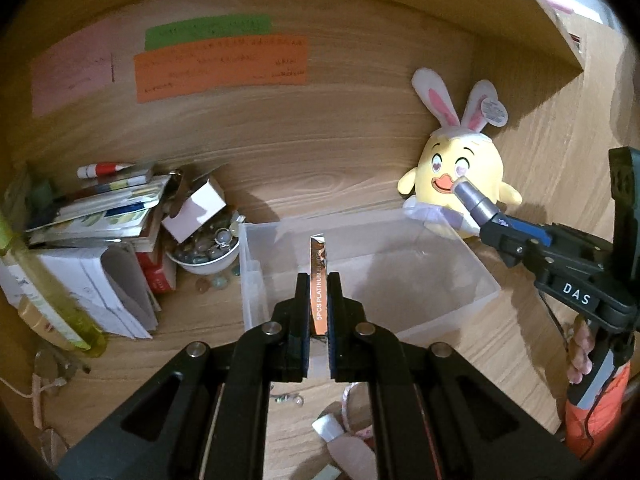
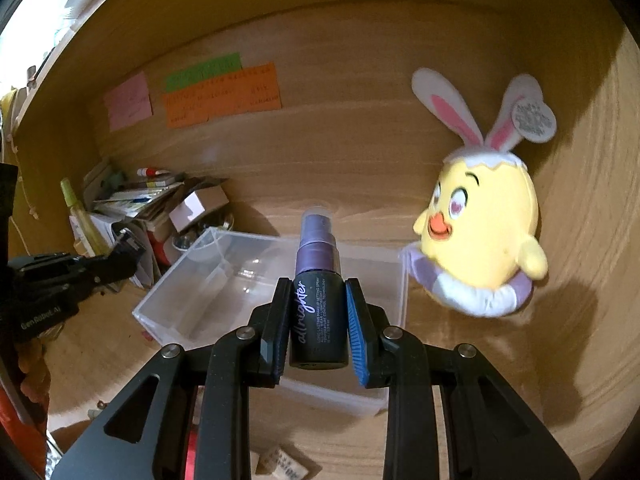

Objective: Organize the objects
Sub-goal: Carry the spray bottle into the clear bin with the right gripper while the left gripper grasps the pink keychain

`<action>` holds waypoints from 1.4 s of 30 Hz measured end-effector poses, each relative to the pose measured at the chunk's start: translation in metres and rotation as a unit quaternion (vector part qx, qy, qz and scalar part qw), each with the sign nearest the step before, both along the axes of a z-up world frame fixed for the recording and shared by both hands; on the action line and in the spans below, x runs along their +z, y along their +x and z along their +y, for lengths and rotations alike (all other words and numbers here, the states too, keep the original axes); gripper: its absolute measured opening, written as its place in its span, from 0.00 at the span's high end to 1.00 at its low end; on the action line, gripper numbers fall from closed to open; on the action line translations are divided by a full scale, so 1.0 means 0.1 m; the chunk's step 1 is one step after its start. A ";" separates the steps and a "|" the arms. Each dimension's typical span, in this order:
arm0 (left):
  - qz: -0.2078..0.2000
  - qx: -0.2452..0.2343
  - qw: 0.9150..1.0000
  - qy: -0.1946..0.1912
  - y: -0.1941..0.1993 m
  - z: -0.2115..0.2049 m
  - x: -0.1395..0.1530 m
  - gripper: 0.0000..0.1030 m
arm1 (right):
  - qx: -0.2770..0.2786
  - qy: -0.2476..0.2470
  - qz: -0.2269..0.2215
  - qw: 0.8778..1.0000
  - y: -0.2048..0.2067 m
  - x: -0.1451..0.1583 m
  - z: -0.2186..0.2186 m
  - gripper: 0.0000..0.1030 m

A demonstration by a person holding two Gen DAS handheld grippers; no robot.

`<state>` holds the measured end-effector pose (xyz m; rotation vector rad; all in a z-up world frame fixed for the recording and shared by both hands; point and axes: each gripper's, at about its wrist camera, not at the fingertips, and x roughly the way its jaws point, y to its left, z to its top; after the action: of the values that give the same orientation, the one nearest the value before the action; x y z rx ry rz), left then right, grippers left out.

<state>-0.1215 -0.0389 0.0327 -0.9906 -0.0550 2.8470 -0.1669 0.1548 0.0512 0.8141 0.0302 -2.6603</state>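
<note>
While gripped, dark spray bottle (image 2: 319,320), purple pump, clear cap

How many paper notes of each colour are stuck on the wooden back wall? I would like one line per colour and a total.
Pink note: 1
Green note: 1
Orange note: 1
Total: 3

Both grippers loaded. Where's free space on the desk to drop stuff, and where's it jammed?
Free: the inside of the clear bin, nothing in it; bare desk between bin and back wall; the strip right of the bin below the chick plush. Crowded: left corner, with the stack of booklets, open small box and bowl of beads hard against the bin's left wall.
</note>
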 end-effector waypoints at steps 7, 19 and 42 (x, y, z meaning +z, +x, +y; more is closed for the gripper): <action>-0.025 -0.005 1.000 0.016 -0.25 -0.01 -0.13 0.95 | 0.007 0.010 -0.011 1.000 -0.20 -0.06 -0.13 0.77; -0.070 -0.006 0.997 0.013 -0.53 -0.03 -0.45 0.95 | 0.002 0.018 -0.053 0.998 -0.47 -0.38 -0.20 0.77; -0.106 -0.027 0.994 -0.013 -0.73 0.13 -0.76 0.95 | 0.010 0.061 -0.102 0.993 -0.64 -0.78 -0.30 0.77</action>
<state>-0.1948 -0.0264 -0.0436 -1.2762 -0.0100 2.6898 -0.2306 0.1250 -0.0263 1.1147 0.1507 -2.5643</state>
